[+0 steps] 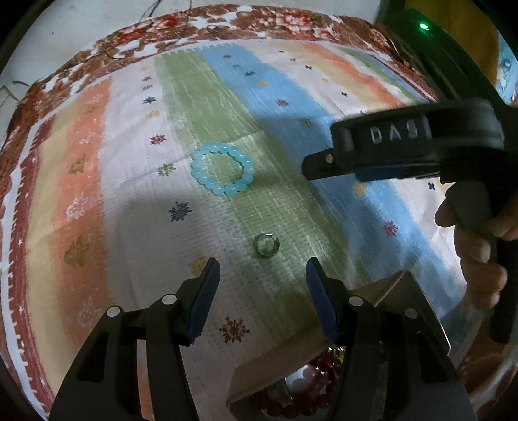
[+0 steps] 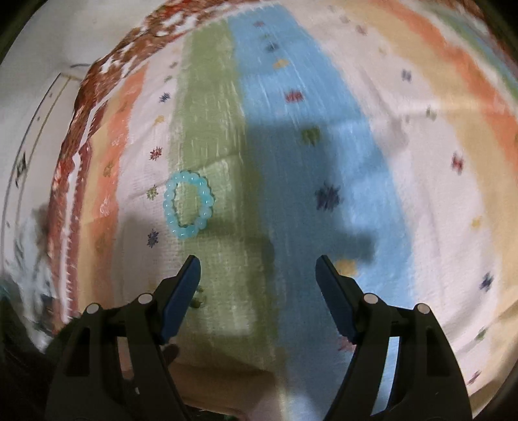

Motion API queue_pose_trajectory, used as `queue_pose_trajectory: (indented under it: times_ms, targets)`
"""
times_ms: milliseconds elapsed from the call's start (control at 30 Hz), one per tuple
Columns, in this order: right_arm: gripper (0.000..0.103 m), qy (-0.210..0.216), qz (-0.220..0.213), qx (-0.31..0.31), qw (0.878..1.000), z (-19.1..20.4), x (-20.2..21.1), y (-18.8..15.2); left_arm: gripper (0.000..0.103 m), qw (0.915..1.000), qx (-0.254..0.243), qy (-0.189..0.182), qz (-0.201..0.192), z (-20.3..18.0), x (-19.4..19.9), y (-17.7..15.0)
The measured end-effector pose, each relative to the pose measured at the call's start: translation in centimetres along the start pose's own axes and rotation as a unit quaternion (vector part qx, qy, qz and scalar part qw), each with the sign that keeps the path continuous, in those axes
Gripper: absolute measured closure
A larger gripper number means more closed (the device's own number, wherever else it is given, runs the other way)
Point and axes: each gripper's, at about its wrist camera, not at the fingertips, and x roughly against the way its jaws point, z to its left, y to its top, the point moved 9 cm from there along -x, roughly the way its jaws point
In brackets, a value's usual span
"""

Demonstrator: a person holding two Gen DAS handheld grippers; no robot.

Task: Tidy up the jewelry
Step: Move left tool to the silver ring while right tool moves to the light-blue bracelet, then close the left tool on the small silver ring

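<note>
A light blue bead bracelet (image 1: 222, 169) lies flat on the green stripe of the striped cloth (image 1: 123, 181). Nearer to me sits a small silver ring (image 1: 266, 246), just ahead of my left gripper (image 1: 262, 268), which hangs open above the cloth with nothing between its fingers. Under that gripper an open box (image 1: 401, 291) holds red beads (image 1: 320, 366). The right gripper (image 1: 319, 165) comes in from the right, held by a hand (image 1: 479, 246). In the right wrist view the right gripper (image 2: 257, 267) stands open and empty, with the bracelet (image 2: 188, 205) ahead to its left.
The cloth has a red floral border (image 1: 259, 19) at its far edge, with pale floor (image 1: 81, 29) beyond. A dark device with a green light (image 1: 424, 26) stands at the far right. Gripper shadows fall across the green and blue stripes.
</note>
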Motion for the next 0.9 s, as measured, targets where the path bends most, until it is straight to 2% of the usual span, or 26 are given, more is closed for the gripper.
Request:
queue_pose_trajectory:
  times_ms: [67, 200, 333, 900]
  targets:
    - [0.030, 0.013, 0.010, -0.017, 1.000, 0.2, 0.0, 0.4, 0.047, 1.0000, -0.004, -0.003, 0.003, -0.1, -0.3, 0.2]
    - [0.030, -0.014, -0.003, 0.017, 1.000, 1.2, 0.2, 2.0, 0.047, 0.9999, -0.008, -0.008, 0.012, -0.1, -1.1, 0.3]
    - [0.030, -0.016, 0.005, 0.018, 1.000, 1.5, -0.8, 2.9, 0.047, 0.9995, -0.013, -0.015, 0.023, -0.4, -1.8, 0.3]
    - [0.030, -0.019, 0.022, 0.027, 0.999, 2.3, -3.9, 4.7, 0.050, 0.9975, -0.043, -0.026, 0.050, -1.5, -3.4, 1.3]
